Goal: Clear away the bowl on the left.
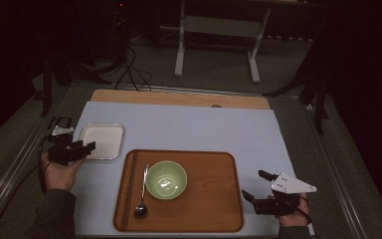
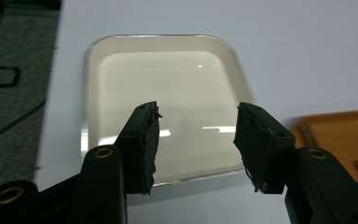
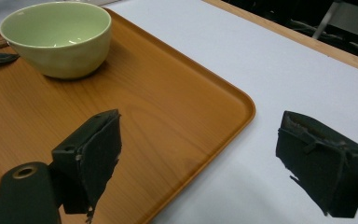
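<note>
The left gripper (image 2: 196, 140) hovers at the near edge of the white dish (image 2: 163, 93) — fingers wide, holding nothing. The dish lies straight ahead of them. The right gripper (image 1: 260, 185) waits well apart beside the tray (image 1: 214, 199) — also wide and empty.

Three cameras: one fixed overhead, one riding on each gripper.

The high view looks forward and down over the whole table (image 1: 189, 124). The left gripper view sits close above the square dish (image 2: 163, 60); the right gripper view looks low across the wooden tray (image 3: 168, 107), which the high view shares.
</note>
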`<state>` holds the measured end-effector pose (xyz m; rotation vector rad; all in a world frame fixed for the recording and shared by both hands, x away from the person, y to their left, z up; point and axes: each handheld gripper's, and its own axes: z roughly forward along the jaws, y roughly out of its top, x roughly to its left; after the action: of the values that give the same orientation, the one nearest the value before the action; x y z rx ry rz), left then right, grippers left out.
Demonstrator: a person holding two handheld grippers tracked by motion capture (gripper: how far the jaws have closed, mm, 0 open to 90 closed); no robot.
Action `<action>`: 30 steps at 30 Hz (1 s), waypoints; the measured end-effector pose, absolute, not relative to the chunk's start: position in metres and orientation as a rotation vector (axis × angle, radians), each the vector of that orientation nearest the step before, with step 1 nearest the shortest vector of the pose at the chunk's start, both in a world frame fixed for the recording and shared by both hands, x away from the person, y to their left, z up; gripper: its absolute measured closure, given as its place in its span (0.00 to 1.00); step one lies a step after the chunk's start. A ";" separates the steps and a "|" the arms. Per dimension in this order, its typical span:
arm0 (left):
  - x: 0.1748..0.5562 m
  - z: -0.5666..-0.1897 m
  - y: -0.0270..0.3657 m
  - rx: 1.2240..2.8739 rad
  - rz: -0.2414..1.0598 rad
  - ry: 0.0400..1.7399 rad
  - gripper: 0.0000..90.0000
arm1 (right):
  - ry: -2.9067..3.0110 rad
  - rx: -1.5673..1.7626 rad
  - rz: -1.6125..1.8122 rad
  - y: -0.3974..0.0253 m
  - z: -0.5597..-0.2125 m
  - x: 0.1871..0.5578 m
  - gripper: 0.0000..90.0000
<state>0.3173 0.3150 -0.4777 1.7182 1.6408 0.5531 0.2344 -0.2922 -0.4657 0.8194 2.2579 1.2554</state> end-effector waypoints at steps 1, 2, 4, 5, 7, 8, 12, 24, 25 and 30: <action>0.321 -0.480 0.322 1.713 0.573 1.666 0.55 | 2.257 0.821 1.256 -0.293 -0.466 0.234 0.15; 0.321 -0.480 0.322 1.713 0.573 1.666 0.55 | 2.257 0.821 1.256 -0.293 -0.466 0.234 0.15; 0.325 -0.482 0.329 1.706 0.585 1.689 0.55 | 2.256 0.822 1.258 -0.293 -0.466 0.234 0.15; 0.330 -0.485 0.335 1.696 0.592 1.714 0.55 | 2.257 0.821 1.258 -0.293 -0.466 0.235 0.15; 0.334 -0.488 0.340 1.700 0.592 1.737 0.56 | 2.259 0.819 1.257 -0.293 -0.466 0.235 0.15; 0.334 -0.488 0.340 1.700 0.592 1.737 0.57 | 2.259 0.819 1.257 -0.293 -0.466 0.235 0.15; 0.344 -0.498 0.346 1.730 0.580 1.786 0.62 | 2.260 0.819 1.256 -0.292 -0.466 0.235 0.15; 0.357 -0.518 0.356 1.707 0.507 1.905 0.63 | 2.263 0.820 1.258 -0.292 -0.466 0.235 0.15; 0.358 -0.520 0.357 1.704 0.488 1.907 0.63 | 2.264 0.819 1.257 -0.291 -0.466 0.235 0.15; 0.359 -0.524 0.361 1.699 0.450 1.932 0.66 | 2.264 0.821 1.257 -0.292 -0.466 0.235 0.15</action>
<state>0.3587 0.3609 -0.5245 1.6993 1.9318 0.4501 0.2351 -0.2915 -0.4664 0.8205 2.2644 1.2568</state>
